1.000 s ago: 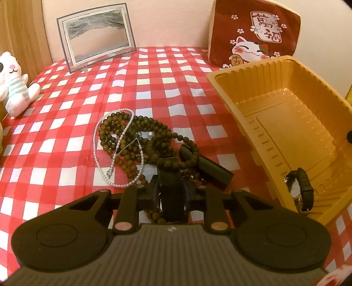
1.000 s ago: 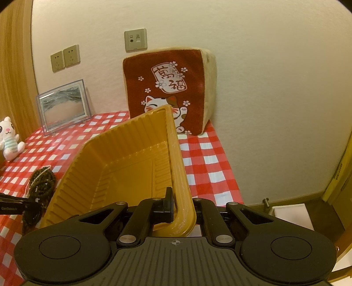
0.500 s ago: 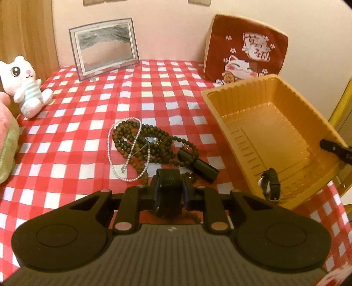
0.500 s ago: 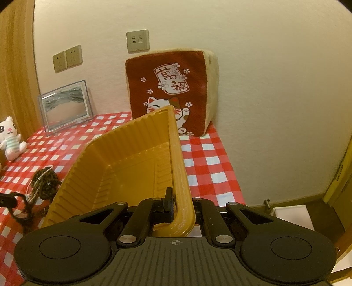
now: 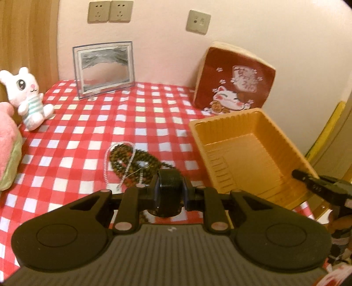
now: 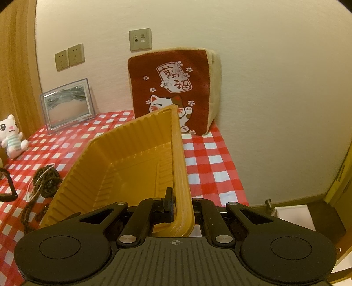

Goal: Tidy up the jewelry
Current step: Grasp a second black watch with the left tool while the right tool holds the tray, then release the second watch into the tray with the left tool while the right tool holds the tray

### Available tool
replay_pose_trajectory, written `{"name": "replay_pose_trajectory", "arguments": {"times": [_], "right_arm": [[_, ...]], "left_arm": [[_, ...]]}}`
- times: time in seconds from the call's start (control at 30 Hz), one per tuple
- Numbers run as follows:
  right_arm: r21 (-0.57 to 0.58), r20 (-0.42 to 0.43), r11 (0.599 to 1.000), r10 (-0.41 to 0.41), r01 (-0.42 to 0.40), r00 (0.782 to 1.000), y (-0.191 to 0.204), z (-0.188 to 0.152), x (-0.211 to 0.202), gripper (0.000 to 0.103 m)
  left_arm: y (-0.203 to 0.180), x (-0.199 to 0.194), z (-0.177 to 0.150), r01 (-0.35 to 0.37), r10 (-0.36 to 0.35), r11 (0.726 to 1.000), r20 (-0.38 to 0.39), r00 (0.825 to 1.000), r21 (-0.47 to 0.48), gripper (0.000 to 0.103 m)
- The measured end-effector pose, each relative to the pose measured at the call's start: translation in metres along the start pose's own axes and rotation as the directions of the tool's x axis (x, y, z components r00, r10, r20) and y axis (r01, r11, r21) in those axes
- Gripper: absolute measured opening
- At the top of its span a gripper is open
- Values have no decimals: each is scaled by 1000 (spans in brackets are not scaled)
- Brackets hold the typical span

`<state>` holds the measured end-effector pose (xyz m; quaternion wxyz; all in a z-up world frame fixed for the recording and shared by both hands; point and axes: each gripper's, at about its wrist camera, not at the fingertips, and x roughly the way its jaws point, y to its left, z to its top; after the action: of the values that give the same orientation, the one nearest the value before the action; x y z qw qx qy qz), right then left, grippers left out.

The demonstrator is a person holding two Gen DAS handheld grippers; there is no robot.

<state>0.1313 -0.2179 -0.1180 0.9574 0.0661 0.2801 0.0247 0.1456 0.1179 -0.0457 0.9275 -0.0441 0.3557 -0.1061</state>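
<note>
Covering the table from edge to edge, a red-and-white checked cloth formed the largest surface in both views. Against the back wall leaned a dark red cushion printed with a beckoning cat and a seal-shaped label carrying two Chinese characters, legible only in the right wrist view; beside it stood a clear-framed sand picture, and three wall sockets were mounted above, their markings too small to read. An orange ribbed plastic tray sat at the right side of the cloth, raised on one side. The right gripper was clenched on the near rim of this tray, one finger inside the wall and one outside. A white plush cat in a striped shirt sat at the left edge. The left gripper was closed on a black mesh watch strap, held clear above the cloth and apart from the tray. The remaining jewelry lay on the cloth beyond it: a heap of dark bead strands with a thin pearl necklace looped across it, left of the tray.
</note>
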Motion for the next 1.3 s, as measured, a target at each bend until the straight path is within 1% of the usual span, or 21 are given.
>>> {"name": "replay_pose_trajectory", "arguments": {"times": [0.13,0.27,0.43,0.53,0.57,0.67,0.8,0.83,0.93,1.03,1.2,1.3], "right_arm": [[-3,0,1000,0,0,1000,0,0,0,5],[-6,-1,1000,0,0,1000,1,0,0,5],[-6,-2,1000,0,0,1000,1,1,0,5],[-8,-2,1000,0,0,1000,1,1,0,5],[-9,-1,1000,0,0,1000,1,1,0,5],[-11,0,1000,0,-1,1000,2,0,-1,5],[-11,-1,1000,1,-1,1000,1,0,-1,5],[-11,-3,1000,1,-1,1000,1,0,0,5],[-11,-10,1000,0,0,1000,1,0,1,5],[-9,-17,1000,-1,1,1000,-1,-2,2,5],[-5,-22,1000,0,0,1000,-3,-2,2,5],[-4,-20,1000,0,0,1000,-3,-2,2,5]], "left_arm": [[-15,4,4,49,-49,999,2,999,15,19],[-38,16,8,135,-135,990,-8,991,26,19],[-79,38,12,251,-250,967,-36,968,37,19],[-100,54,10,305,-302,952,-65,951,34,19],[-105,59,8,313,-310,949,-73,948,31,19],[-115,77,0,321,-317,947,-109,942,17,19],[-121,97,-11,313,-310,950,-152,938,-5,19],[-121,99,-12,313,-310,950,-154,938,-9,19],[-120,101,-17,332,-333,943,-156,930,-34,19],[-121,95,-18,342,-342,939,-153,927,-28,19],[-114,76,-18,327,-325,945,-136,936,-4,20],[-102,64,-19,281,-277,960,-120,953,13,20]]}}
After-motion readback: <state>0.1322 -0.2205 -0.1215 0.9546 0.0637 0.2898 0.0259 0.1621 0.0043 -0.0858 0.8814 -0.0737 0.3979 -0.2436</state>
